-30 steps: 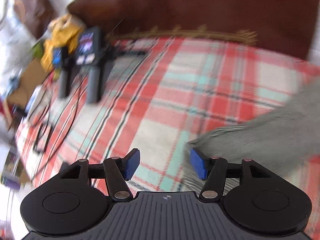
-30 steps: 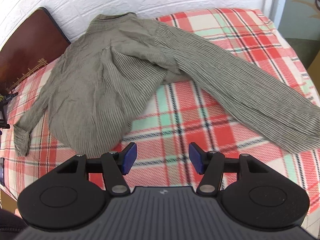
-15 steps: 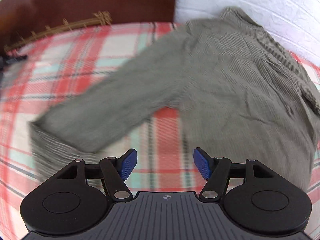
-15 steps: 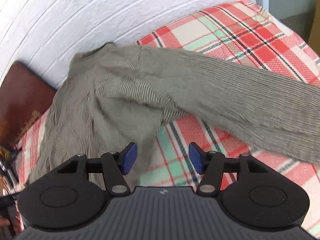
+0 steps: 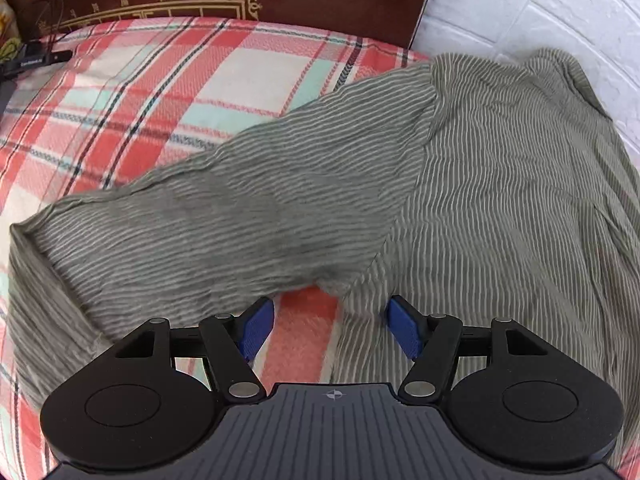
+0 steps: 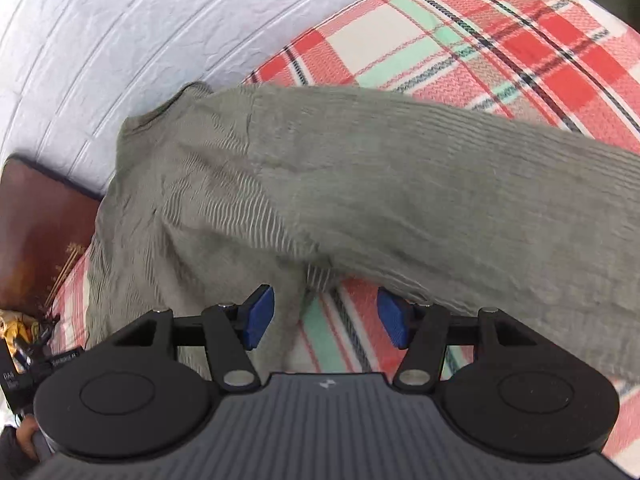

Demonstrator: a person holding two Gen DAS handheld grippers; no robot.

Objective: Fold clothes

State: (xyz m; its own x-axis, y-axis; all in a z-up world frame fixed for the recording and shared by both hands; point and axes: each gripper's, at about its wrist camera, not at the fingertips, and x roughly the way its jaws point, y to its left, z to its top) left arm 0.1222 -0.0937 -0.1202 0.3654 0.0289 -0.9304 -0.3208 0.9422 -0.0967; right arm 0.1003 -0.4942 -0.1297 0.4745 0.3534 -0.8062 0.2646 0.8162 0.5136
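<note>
Now my left gripper (image 5: 331,330) and right gripper (image 6: 326,317), jaws wide and empty, hover at each armpit of the olive-grey striped long-sleeved shirt (image 5: 500,200), spread flat on the red plaid bed (image 5: 160,80), ready for folding.

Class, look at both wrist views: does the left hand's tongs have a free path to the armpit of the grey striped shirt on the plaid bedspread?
Probably yes. The left tongs stand open just short of the grey striped shirt, and only bare plaid bedspread lies between.
</note>
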